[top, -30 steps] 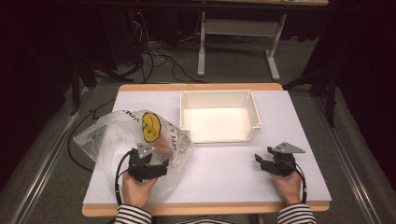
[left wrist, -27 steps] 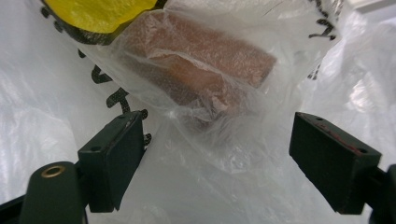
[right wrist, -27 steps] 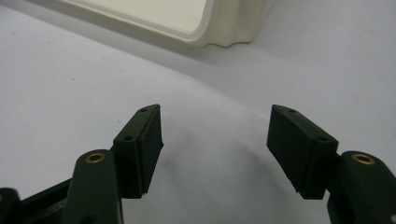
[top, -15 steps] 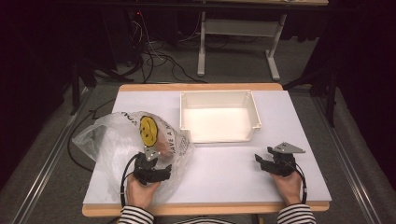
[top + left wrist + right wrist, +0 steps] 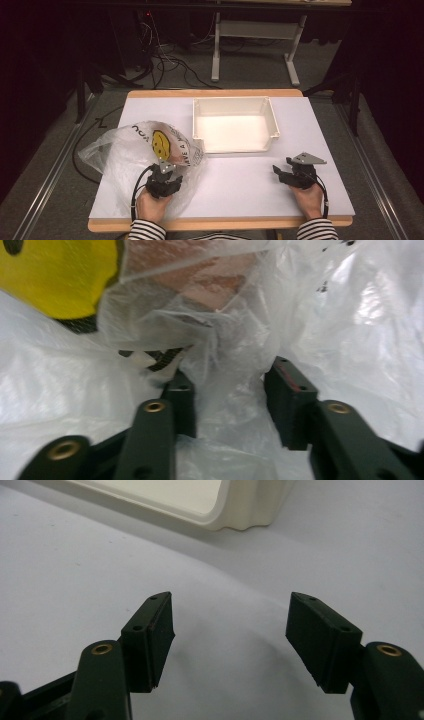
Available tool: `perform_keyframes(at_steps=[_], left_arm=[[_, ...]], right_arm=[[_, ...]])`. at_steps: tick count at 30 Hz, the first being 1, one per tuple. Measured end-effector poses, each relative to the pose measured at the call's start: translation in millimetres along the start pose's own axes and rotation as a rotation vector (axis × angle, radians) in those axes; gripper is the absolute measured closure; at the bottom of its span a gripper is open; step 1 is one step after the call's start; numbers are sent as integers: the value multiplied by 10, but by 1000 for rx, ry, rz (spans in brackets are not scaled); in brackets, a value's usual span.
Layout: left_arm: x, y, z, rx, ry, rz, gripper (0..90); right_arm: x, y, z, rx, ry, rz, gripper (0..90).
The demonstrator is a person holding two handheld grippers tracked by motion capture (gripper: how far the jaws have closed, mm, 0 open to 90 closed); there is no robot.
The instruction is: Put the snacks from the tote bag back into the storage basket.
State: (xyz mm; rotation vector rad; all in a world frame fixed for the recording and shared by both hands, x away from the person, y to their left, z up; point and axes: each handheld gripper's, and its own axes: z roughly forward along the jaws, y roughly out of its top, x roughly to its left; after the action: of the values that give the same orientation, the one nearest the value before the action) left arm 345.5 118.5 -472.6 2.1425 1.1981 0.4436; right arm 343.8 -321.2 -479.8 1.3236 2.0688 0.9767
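A crumpled clear plastic bag (image 5: 135, 150) with a yellow smiley bunches between the closing left gripper (image 5: 230, 395) jaws, not yet pinched; beside the white bin (image 5: 235, 125), the right gripper (image 5: 230, 640) gapes empty.

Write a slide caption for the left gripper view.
Left gripper, jaws just closing around crumpled clear plastic bag, yellow smiley print at upper left.

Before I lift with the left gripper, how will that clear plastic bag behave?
Probably floppy: the plastic bag lies crumpled, its film bunched between the left gripper, whose jaws have just been closing. Likely to sag, since something reddish inside may shift. The thin film could slip.
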Motion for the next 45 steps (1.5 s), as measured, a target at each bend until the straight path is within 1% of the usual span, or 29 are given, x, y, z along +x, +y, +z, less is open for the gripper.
perform_keyframes(at_steps=[1, 4, 7, 9, 12, 14, 15, 16, 18, 23, 27, 29, 33, 35, 36, 37, 38, 42, 43, 45], left_arm=[[0, -1, -2, -1, -3, 4, 656], [-14, -4, -5, -3, -20, 13, 750], [-5, -5, -5, -8, -57, 12, 824], [-3, -6, -4, -12, -71, 14, 855], [-17, -7, -11, -19, -94, 18, 878], [-37, -6, -24, -25, -110, 20, 885], [-37, -6, -24, -25, -110, 20, 887], [-62, 0, -30, -31, -123, 27, 889], [-88, 5, -26, -36, -134, 29, 890], [-146, 21, -7, -42, -151, 35, 891], [-246, 47, -17, -60, -172, 44, 892], [-287, 57, -7, -58, -182, 52, 893], [-362, 85, 10, -54, -190, 62, 894], [-395, 104, 9, -57, -182, 77, 895], [-412, 109, 14, -57, -192, 76, 895], [-427, 114, 16, -60, -187, 78, 895], [-449, 120, 26, -59, -198, 78, 895], [-493, 135, 37, -58, -199, 85, 895], [-533, 150, 48, -56, -216, 86, 894], [-570, 163, 55, -59, -217, 94, 894]], right_arm=[[0, 0, 1, 0, 0, 0, 358], [2, 1, 2, 2, -1, -1, 357], [4, 2, 4, 4, -4, -2, 358], [1, 2, 4, 3, -3, -2, 358], [1, 0, 1, 1, -3, -1, 358], [3, 1, 2, 3, -4, -1, 358], [4, 1, 1, 2, -7, 0, 358], [0, -1, -3, -2, -8, 5, 358], [-9, -3, -6, -11, -7, 9, 355], [-8, -4, -8, -13, -10, 10, 352], [-1, 0, -2, -3, -10, 4, 349], [5, 0, -2, -2, -11, 0, 348], [9, 2, -1, 0, -7, -9, 343], [9, 6, 4, 9, -1, -8, 338], [10, 6, 6, 9, 0, -7, 337], [9, 5, 3, 9, 2, -10, 336], [8, 5, 3, 7, 3, -15, 334], [0, 8, 9, 11, 13, -7, 320], [-9, 11, 7, 11, 15, -5, 302], [-8, 13, 6, 12, 16, -2, 289]])
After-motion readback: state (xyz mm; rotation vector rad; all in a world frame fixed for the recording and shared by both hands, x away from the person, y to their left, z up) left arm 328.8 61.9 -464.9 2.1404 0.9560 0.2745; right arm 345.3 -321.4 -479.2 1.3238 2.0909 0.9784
